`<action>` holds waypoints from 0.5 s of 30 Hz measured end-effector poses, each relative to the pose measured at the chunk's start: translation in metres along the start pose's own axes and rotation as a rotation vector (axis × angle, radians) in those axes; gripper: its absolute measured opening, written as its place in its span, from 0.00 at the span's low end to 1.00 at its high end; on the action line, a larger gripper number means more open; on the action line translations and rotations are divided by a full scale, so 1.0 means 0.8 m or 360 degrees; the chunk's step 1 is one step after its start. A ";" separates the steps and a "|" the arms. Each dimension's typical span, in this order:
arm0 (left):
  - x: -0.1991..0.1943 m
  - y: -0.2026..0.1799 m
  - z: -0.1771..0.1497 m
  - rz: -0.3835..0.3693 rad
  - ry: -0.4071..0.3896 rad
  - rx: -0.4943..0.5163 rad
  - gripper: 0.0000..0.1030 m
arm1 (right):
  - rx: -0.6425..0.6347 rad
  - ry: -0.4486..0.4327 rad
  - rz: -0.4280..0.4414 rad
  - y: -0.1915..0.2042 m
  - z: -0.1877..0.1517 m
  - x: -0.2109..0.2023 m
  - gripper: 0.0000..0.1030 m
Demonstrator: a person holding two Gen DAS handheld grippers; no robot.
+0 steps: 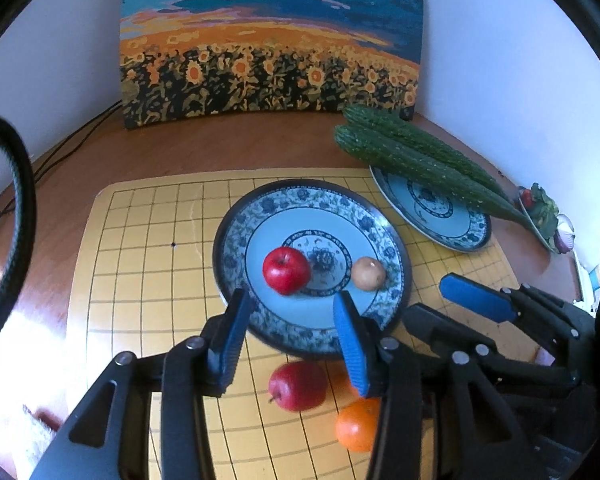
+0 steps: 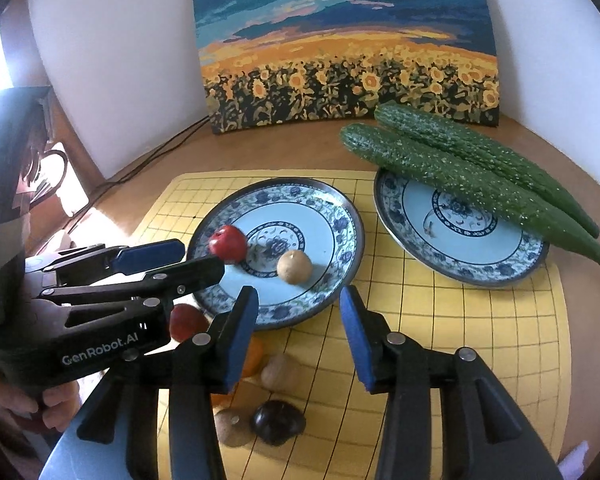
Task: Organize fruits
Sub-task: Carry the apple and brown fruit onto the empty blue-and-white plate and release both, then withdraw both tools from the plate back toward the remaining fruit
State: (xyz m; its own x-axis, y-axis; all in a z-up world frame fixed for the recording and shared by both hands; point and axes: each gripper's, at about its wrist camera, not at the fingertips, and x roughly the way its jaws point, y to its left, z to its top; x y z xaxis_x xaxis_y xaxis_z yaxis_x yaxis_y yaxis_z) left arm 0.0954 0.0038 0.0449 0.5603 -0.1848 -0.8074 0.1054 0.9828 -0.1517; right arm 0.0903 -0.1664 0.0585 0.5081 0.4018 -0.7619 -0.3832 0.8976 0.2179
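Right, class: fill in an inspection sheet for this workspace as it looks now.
Surface: yellow gridded mat on brown wooden table.
Job's things: red apple and tan round fruit on near blue-patterned plate; two green cucumbers across far blue-patterned plate; second red apple, orange, brown and dark fruits on mat.
Clutter: small decorated dish.
Grippers: left tool, right tool open, empty.
Cables: black leads behind mat.
Surroundings: sunflower painting, white wall.
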 end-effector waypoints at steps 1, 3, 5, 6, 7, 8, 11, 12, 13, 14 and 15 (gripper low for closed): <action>-0.003 0.000 -0.002 -0.0001 0.0000 -0.0006 0.45 | -0.0002 0.0001 -0.0003 0.001 -0.002 -0.004 0.43; -0.009 0.001 -0.008 -0.0005 0.0002 -0.0021 0.48 | -0.0001 0.0001 -0.0010 0.001 -0.006 -0.012 0.43; -0.013 0.001 -0.013 -0.0005 0.0004 -0.0027 0.51 | 0.0003 0.0002 -0.0019 0.001 -0.011 -0.018 0.43; -0.015 0.001 -0.016 -0.0005 0.0007 -0.0025 0.51 | 0.0006 0.0002 -0.0025 0.001 -0.013 -0.021 0.43; -0.017 0.001 -0.019 -0.0006 0.0011 -0.0023 0.51 | 0.0008 0.0002 -0.0026 0.001 -0.015 -0.023 0.43; -0.018 0.001 -0.022 -0.0007 0.0015 -0.0022 0.51 | 0.0012 0.0005 -0.0029 0.000 -0.018 -0.026 0.43; -0.023 0.000 -0.031 -0.0004 0.0019 -0.0025 0.51 | 0.0021 0.0017 -0.0040 -0.001 -0.024 -0.032 0.43; -0.024 0.001 -0.033 -0.0006 0.0019 -0.0026 0.51 | 0.0021 0.0023 -0.0045 -0.002 -0.027 -0.033 0.43; -0.025 0.001 -0.035 -0.0008 0.0021 -0.0027 0.51 | 0.0019 0.0028 -0.0049 -0.002 -0.028 -0.033 0.43; -0.026 0.002 -0.037 -0.0006 0.0023 -0.0030 0.51 | 0.0016 0.0034 -0.0053 -0.002 -0.032 -0.035 0.43; -0.026 0.002 -0.040 -0.0002 0.0026 -0.0033 0.51 | 0.0016 0.0040 -0.0055 -0.002 -0.034 -0.035 0.43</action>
State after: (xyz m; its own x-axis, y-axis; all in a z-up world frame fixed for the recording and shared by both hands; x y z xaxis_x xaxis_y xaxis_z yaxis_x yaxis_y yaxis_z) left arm 0.0578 0.0093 0.0434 0.5468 -0.1863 -0.8163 0.0893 0.9823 -0.1644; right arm 0.0556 -0.1843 0.0629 0.5011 0.3660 -0.7842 -0.3582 0.9126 0.1971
